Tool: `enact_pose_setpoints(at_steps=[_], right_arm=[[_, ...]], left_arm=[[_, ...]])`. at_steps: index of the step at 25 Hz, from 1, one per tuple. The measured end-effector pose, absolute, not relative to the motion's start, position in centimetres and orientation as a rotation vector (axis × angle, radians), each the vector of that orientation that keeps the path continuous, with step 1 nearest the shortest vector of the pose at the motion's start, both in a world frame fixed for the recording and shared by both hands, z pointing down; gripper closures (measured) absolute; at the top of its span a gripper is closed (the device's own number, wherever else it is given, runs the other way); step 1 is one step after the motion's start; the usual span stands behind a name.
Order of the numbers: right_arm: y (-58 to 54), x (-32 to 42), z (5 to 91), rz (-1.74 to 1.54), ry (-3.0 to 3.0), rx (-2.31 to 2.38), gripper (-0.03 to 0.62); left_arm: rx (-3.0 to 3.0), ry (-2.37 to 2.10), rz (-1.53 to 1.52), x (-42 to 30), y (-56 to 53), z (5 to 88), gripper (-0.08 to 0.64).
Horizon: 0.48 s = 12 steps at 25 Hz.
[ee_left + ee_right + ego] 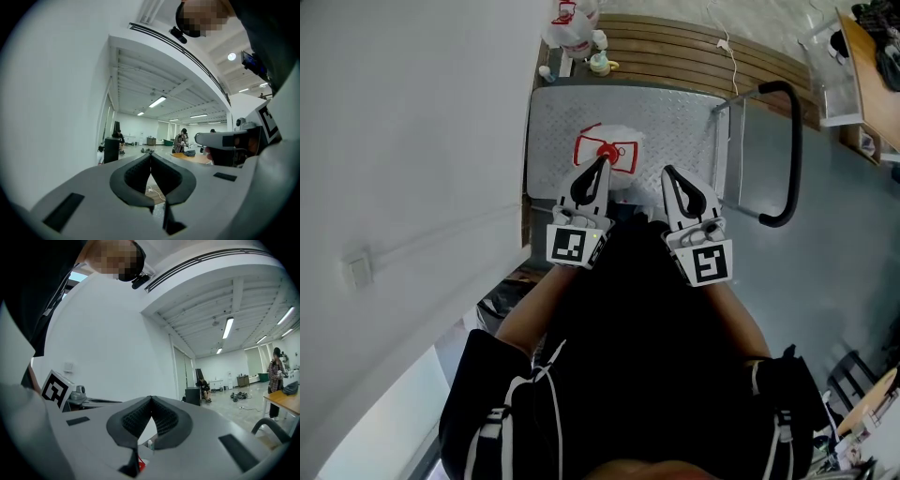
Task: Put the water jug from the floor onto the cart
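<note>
Jug [619, 141] stands upright on cart [675, 122] deck, red cap up, so we judge placing done. Left gripper [604, 161] closed, empty. Right gripper [667, 172] closed, empty. We hold both level, close to body, above jug, likely because nothing is left to carry. Another jug [572, 28] sits beyond cart on wooden slats [675, 47].
</note>
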State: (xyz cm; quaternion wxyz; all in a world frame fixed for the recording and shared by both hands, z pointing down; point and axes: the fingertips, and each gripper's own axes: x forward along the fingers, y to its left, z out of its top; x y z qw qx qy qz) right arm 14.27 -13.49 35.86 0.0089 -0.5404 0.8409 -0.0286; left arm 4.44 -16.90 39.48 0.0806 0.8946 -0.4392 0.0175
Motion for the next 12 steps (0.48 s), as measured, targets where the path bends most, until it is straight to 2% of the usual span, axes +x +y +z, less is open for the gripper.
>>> enact_pose_setpoints(at_steps=[12], right_arm=[[-12.41,15.09,36.37,-0.092,2.634,-1.73,0.575]], left_arm=[[2.682,-1.311,0.048,4.69,-16.21,40.17,0.541]])
